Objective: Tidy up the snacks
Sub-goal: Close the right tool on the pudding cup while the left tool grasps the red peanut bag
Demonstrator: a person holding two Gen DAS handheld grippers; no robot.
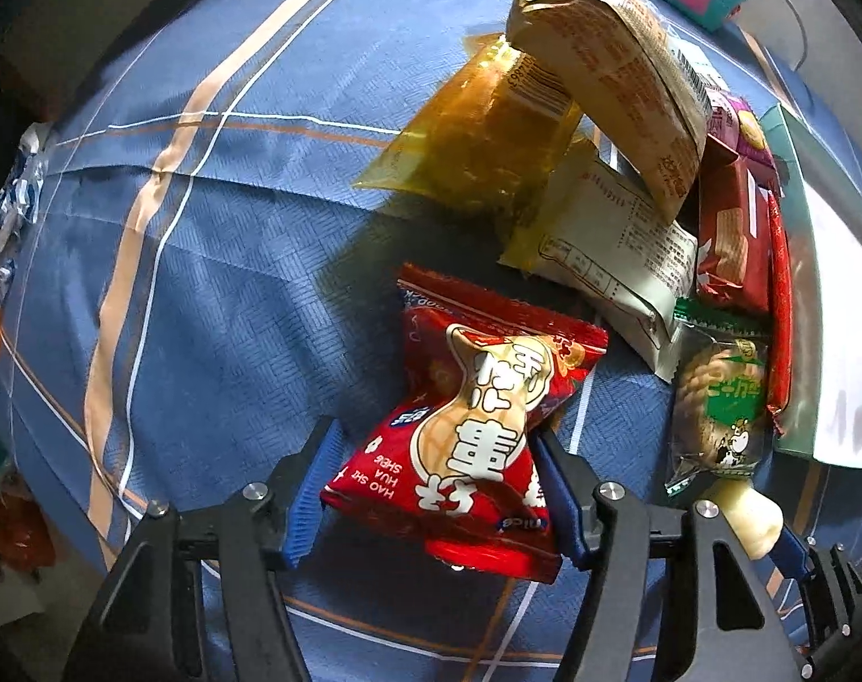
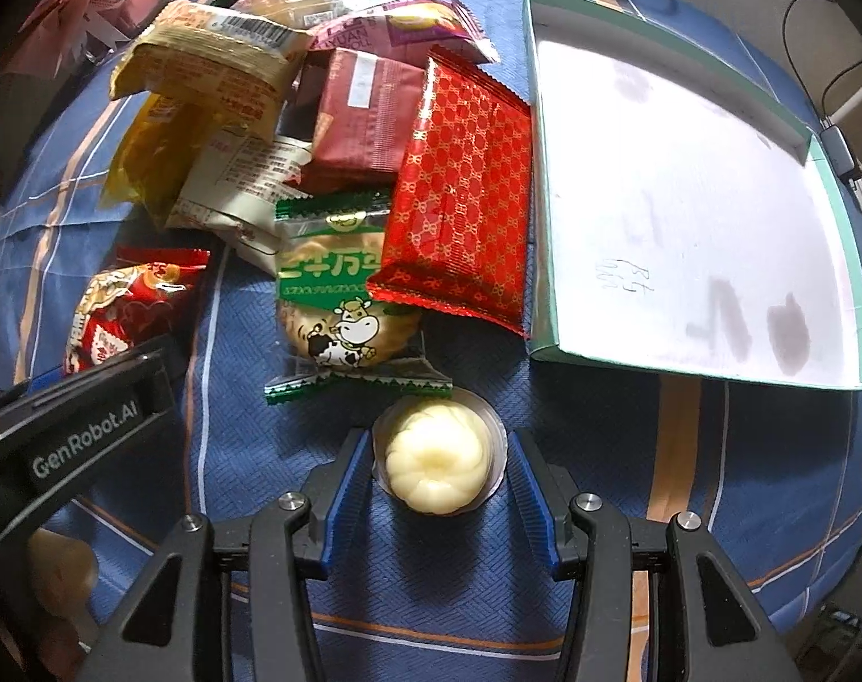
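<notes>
L gripper (image 1: 431, 489) clamped on red peanut pack (image 1: 476, 415), R gripper (image 2: 439, 472) pinching cream pastry cup (image 2: 435, 463); tray (image 2: 545, 170) at 2 o'clock bare, pile unsorted

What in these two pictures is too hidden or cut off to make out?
- Left wrist view: the near end of the red peanut packet is covered by the left gripper.
- Right wrist view: the underside of the pale swirled pastry in the right gripper is out of sight.
- Right wrist view: most wrappers in the snack pile overlap, so their labels are covered.
- Right wrist view: the green tray is cut off at the right edge.
</notes>
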